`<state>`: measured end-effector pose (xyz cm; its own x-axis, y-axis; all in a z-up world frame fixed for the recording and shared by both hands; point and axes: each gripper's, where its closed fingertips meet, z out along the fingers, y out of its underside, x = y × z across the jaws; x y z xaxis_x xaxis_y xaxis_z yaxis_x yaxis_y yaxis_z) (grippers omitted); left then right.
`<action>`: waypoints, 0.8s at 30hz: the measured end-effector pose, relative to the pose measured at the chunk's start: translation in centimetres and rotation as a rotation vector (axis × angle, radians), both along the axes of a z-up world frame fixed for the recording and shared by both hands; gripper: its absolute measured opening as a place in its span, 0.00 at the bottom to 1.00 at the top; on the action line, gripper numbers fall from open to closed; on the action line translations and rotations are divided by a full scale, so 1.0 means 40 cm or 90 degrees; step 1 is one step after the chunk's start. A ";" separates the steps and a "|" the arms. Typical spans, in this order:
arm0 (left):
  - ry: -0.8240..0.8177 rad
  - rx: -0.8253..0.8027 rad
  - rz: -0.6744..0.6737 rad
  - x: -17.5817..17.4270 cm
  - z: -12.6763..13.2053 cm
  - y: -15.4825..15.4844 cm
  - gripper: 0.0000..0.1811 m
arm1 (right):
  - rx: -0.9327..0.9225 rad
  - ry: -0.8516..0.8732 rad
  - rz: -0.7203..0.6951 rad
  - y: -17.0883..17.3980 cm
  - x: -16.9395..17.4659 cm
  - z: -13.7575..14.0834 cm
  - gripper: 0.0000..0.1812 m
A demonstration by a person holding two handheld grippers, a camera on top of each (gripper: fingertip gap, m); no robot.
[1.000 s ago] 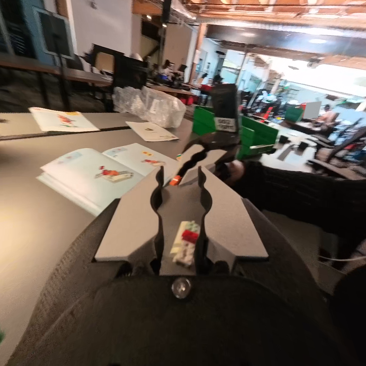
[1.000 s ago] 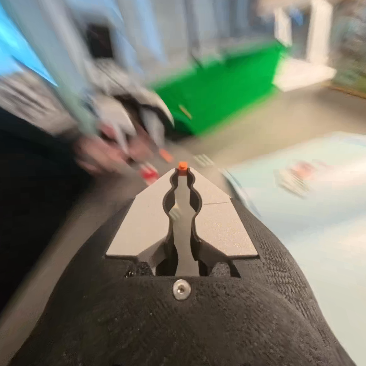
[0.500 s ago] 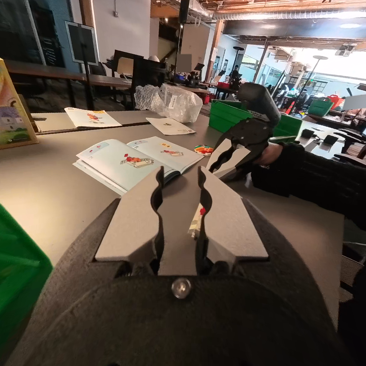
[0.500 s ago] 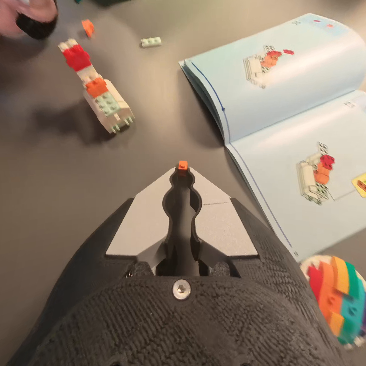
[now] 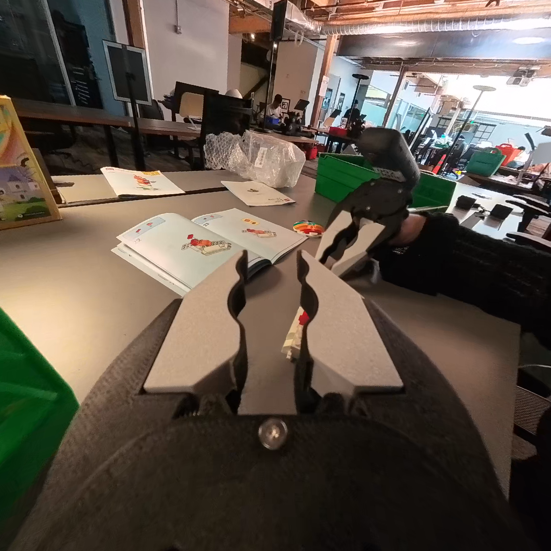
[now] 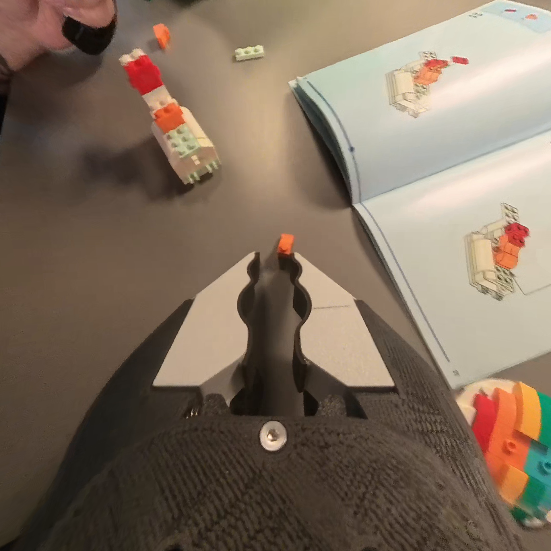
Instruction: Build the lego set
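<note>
The partly built lego model (image 6: 176,128), white with mint, orange and red bricks, lies on its side on the grey table (image 6: 89,238). My right gripper (image 6: 277,254) hovers near it with its jaws parted. A tiny orange brick (image 6: 285,244) sits at its right fingertip, and I cannot tell whether it rests on the table. My left gripper (image 5: 272,259) is open and empty. A sliver of the model (image 5: 295,331) shows beside its right finger. The right gripper (image 5: 331,267) also shows ahead in the left wrist view, pointing down at the table.
An open instruction booklet (image 6: 447,149) lies to the right, with a round rainbow lego piece (image 6: 518,441) beside it. A loose orange brick (image 6: 161,35) and a mint plate (image 6: 249,53) lie beyond the model. A hand (image 6: 44,26) is at upper left. Green bins (image 5: 343,176) stand behind, another (image 5: 26,387) is close on the left. The left gripper's tips are roughly 15 cm from the right gripper's. My left gripper is the nearer one to the mint plate (image 6: 249,53): about 11 cm, against 20 cm.
The right gripper's jaws have parted, and the orange brick they pinched now sits by the right fingertip. The left gripper stays open, hardly moved in the last half second.
</note>
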<state>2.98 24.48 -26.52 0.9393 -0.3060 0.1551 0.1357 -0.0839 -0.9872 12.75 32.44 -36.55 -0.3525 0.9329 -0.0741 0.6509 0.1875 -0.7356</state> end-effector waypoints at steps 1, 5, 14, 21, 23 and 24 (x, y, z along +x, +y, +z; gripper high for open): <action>-0.002 0.001 0.002 -0.002 0.001 0.000 0.17 | -0.009 0.002 0.023 -0.021 -0.002 0.001 0.10; -0.020 0.005 0.009 -0.012 0.006 -0.001 0.17 | -0.026 0.020 0.105 -0.099 -0.011 0.014 0.11; -0.033 0.029 0.001 -0.008 0.024 -0.008 0.17 | -0.008 0.181 0.193 -0.208 -0.112 0.085 0.33; -0.012 0.052 0.016 -0.013 0.038 -0.016 0.17 | 0.004 0.067 0.267 -0.228 -0.143 0.011 0.27; -0.016 0.057 0.016 -0.015 0.042 -0.019 0.18 | 0.025 0.052 0.276 -0.230 -0.144 -0.003 0.23; -0.019 0.057 0.016 -0.017 0.042 -0.019 0.18 | 0.023 0.053 0.276 -0.233 -0.144 -0.001 0.20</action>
<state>2.31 23.73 -24.84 0.9422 -0.2965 0.1560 0.1657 0.0078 -0.9861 6.98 23.12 -36.59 -0.7155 0.6986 0.0011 0.4448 0.4568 -0.7704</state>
